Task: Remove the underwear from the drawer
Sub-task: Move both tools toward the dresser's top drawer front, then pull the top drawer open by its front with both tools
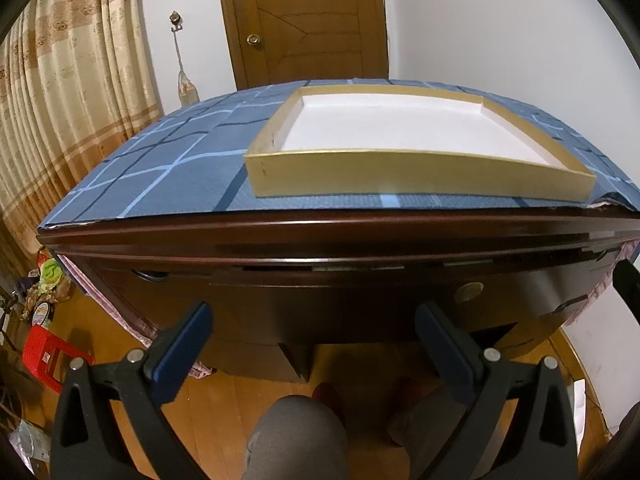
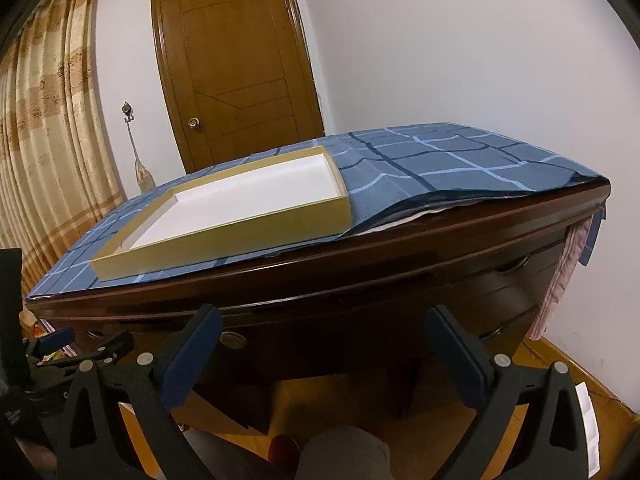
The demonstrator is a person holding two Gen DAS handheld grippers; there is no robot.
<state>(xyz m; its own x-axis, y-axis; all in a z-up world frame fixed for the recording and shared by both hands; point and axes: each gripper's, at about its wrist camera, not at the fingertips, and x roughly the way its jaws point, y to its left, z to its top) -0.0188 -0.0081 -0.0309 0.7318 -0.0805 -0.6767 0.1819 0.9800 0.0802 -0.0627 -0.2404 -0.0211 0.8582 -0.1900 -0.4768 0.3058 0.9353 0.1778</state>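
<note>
Underwear is not seen in either view; it is presumed to be inside the closed drawer [image 1: 320, 300] of the dark wooden desk [image 1: 280, 236]. The drawer front lies straight ahead of the left gripper [image 1: 312, 328], under the desk edge, with its long axis running left to right. A round lock plate [image 1: 471, 292] is seen on the front, right of the left gripper's centre line; no handle can be made out there.

Left gripper: jaws spread wide, nothing held. Right gripper [image 2: 324, 332]: also spread wide, empty, pointed at the same front from further right, with the lock plate [image 2: 234, 340] just by its left finger. Curved pulls [image 2: 516, 266] are seen on the side drawers off to the right.

Both grippers are judged near the front, neither touching it. On the blue checked cloth [image 1: 168, 168] an empty gold-rimmed tray [image 1: 420, 176] is set, likely the drop spot. The person's knee [image 1: 296, 436] is seen below. Task judged at start: drawer not yet opened.
</note>
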